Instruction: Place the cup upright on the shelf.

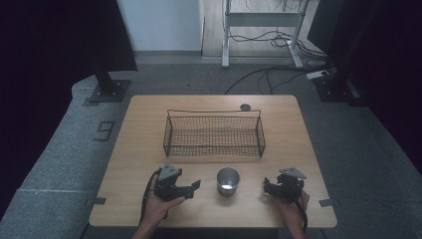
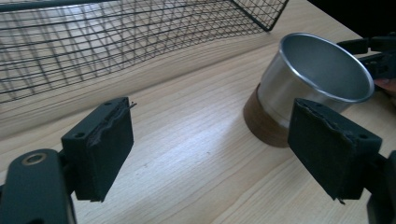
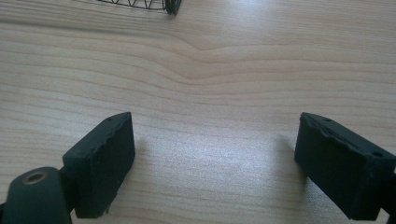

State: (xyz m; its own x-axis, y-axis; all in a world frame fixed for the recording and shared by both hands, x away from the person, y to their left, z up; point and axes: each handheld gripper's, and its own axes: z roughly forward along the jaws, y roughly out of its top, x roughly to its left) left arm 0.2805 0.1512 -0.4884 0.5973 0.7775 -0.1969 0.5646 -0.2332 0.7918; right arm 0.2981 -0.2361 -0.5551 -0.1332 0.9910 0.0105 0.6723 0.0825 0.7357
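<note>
Wooden table (image 1: 149, 149), left gripper (image 2: 210, 149) facing cup (image 2: 313, 79)

left gripper (image 1: 195, 185) jaws apart, right gripper (image 1: 265, 184) likewise

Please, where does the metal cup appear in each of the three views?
High view: the metal cup stands low centre on the table, between the two grippers, nearer the person than the wire basket.
Left gripper view: upper right, behind the right jaw.
Right gripper view: not in it.
Shared landmark: the wire basket.
</note>
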